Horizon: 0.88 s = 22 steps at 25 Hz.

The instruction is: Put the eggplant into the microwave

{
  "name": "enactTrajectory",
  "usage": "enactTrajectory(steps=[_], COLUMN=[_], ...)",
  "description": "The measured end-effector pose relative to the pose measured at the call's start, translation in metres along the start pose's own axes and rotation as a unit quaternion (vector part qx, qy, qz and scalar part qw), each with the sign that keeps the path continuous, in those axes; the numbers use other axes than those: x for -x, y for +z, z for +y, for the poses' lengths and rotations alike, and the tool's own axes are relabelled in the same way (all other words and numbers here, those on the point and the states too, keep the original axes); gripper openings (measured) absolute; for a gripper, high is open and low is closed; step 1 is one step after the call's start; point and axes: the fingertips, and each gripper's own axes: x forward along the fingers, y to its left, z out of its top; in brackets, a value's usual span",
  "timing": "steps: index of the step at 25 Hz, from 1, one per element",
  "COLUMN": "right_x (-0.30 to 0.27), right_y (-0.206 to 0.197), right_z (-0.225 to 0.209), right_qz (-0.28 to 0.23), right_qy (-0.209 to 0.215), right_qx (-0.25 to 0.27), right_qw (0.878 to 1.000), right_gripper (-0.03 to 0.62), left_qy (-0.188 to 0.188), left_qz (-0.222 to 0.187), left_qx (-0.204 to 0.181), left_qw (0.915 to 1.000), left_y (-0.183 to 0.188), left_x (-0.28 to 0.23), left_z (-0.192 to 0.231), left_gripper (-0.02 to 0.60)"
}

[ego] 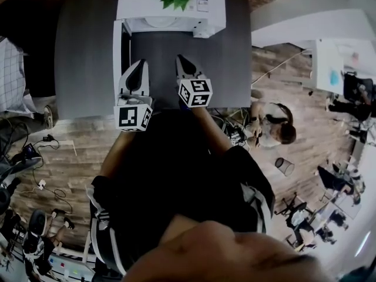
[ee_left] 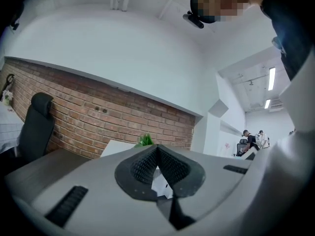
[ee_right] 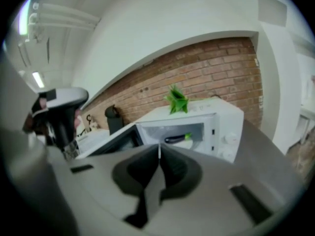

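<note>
The white microwave (ee_right: pixel 224 119) stands at the far edge of the grey table (ego: pixel 88 51), its door (ee_right: pixel 115 140) swung open to the left. A dark purple eggplant (ee_right: pixel 178 138) with a green stem lies inside the cavity. My right gripper (ee_right: pixel 159 149) is shut with nothing between its pads, and it hangs in the air a short way in front of the opening, apart from it. In the head view it (ego: pixel 185 63) sits over the table just below the microwave (ego: pixel 170 4). My left gripper (ego: pixel 136 75) is beside it near the door edge, its pads (ee_left: pixel 170 163) meeting, and it holds nothing.
A green plant (ee_right: pixel 177 101) sits on top of the microwave. A brick wall runs behind the table. A black chair (ee_left: pixel 34 127) stands at the left. A person (ego: pixel 273 128) sits to the right of the table, and cables (ego: pixel 35 151) lie on the wooden floor at the left.
</note>
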Motion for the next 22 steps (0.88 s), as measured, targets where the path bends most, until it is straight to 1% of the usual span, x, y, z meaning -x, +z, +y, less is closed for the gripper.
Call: enactTrajectory(steps=[4, 8, 12, 22], right_x=[0.034, 0.057, 0.063, 0.063], right_y=[0.015, 0.016, 0.022, 0.024], right_z=[0.026, 0.038, 0.037, 0.034], right_qz=[-0.027, -0.039, -0.048, -0.053], right_qy=[0.017, 0.016, 0.012, 0.01], right_qx=[-0.002, -0.008, 0.0, -0.004], right_qw=[1.0, 0.999, 0.999, 0.999], right_gripper=[0.035, 0.035, 0.032, 0.032], left_qy=[0.001, -0.01, -0.015, -0.014], left_qz=[0.003, 0.014, 0.022, 0.025], left_qx=[0.006, 0.002, -0.001, 0.003], left_qw=[1.0, 0.9999, 0.9997, 0.9996], left_y=[-0.005, -0.016, -0.022, -0.024], left_x=[0.007, 0.012, 0.006, 0.001], left_z=[0.003, -0.003, -0.005, -0.006], left_gripper=[0.031, 0.032, 0.031, 0.031])
